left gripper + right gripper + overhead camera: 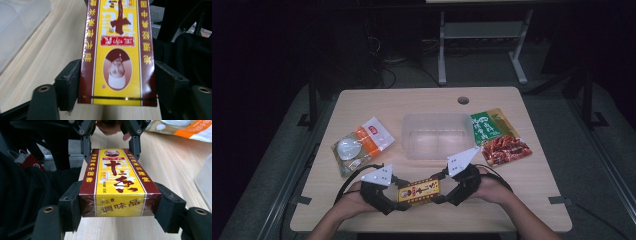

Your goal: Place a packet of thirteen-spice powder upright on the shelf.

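Note:
A long yellow and maroon box [418, 191] with Chinese print is held just above the table near its front edge. In the left gripper view the box [117, 50] lies between the two black pads of my left gripper [117, 85], which touch both its long sides. My right gripper [120, 205] clamps the other end of the box [115, 182], pads against both sides. Beyond that end the left gripper [110, 147] faces it. From above, the left gripper [401, 196] and right gripper [438, 187] meet at the box from either side.
A clear plastic container [437, 135] stands open at mid-table behind the box. An orange and white pouch [362, 145] lies to the left, with a green packet [489, 125] and a red packet [507, 150] to the right. The wooden table [532, 190] has a cable hole [463, 100].

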`<state>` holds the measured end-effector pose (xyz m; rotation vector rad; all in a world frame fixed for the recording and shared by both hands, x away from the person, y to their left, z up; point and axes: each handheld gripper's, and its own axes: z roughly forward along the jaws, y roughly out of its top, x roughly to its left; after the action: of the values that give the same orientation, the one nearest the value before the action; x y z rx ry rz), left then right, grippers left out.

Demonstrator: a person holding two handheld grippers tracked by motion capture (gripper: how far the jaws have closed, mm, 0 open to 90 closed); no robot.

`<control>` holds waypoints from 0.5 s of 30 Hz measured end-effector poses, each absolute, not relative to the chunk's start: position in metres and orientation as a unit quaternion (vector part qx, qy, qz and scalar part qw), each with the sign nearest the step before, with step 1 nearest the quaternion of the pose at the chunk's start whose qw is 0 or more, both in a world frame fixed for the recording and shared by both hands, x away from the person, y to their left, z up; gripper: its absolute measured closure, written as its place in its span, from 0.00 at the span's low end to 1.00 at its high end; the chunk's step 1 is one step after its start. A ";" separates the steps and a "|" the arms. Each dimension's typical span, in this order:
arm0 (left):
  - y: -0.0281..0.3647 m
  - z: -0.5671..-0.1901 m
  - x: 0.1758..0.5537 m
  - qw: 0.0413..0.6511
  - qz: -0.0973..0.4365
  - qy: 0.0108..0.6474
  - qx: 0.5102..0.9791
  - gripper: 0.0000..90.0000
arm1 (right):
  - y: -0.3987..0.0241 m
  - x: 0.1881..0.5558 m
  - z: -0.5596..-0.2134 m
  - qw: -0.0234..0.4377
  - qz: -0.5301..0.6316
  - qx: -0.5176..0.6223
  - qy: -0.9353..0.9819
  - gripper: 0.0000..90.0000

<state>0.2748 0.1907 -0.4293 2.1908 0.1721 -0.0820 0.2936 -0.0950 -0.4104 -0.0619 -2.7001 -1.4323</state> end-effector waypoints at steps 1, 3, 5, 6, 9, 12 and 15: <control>0.191 -0.429 0.275 0.450 -0.031 0.076 0.889 0.29 | -0.096 0.294 -0.410 0.042 -0.470 -0.021 -0.882 0.35; 0.195 -0.430 0.276 0.446 -0.025 0.080 0.891 0.26 | -0.097 0.294 -0.409 0.042 -0.472 -0.027 -0.880 0.35; 0.199 -0.430 0.276 0.445 -0.022 0.086 0.891 0.24 | -0.101 0.296 -0.409 0.032 -0.469 -0.031 -0.882 0.35; 0.201 -0.430 0.276 0.444 -0.019 0.091 0.891 0.24 | -0.102 0.295 -0.408 0.035 -0.471 -0.039 -0.880 0.35; 0.207 -0.430 0.277 0.446 -0.012 0.098 0.890 0.23 | -0.106 0.296 -0.407 0.021 -0.469 -0.041 -0.882 0.35; 0.212 -0.432 0.277 0.434 0.004 0.113 0.894 0.23 | -0.110 0.296 -0.406 0.021 -0.469 -0.056 -0.881 0.35; 0.215 -0.433 0.277 0.425 0.013 0.126 0.896 0.23 | -0.113 0.297 -0.406 0.015 -0.466 -0.062 -0.882 0.35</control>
<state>0.2772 0.2153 -0.4327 2.2409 0.3143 0.0332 0.2973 -0.1132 -0.4058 -0.1941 -2.7458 -1.4519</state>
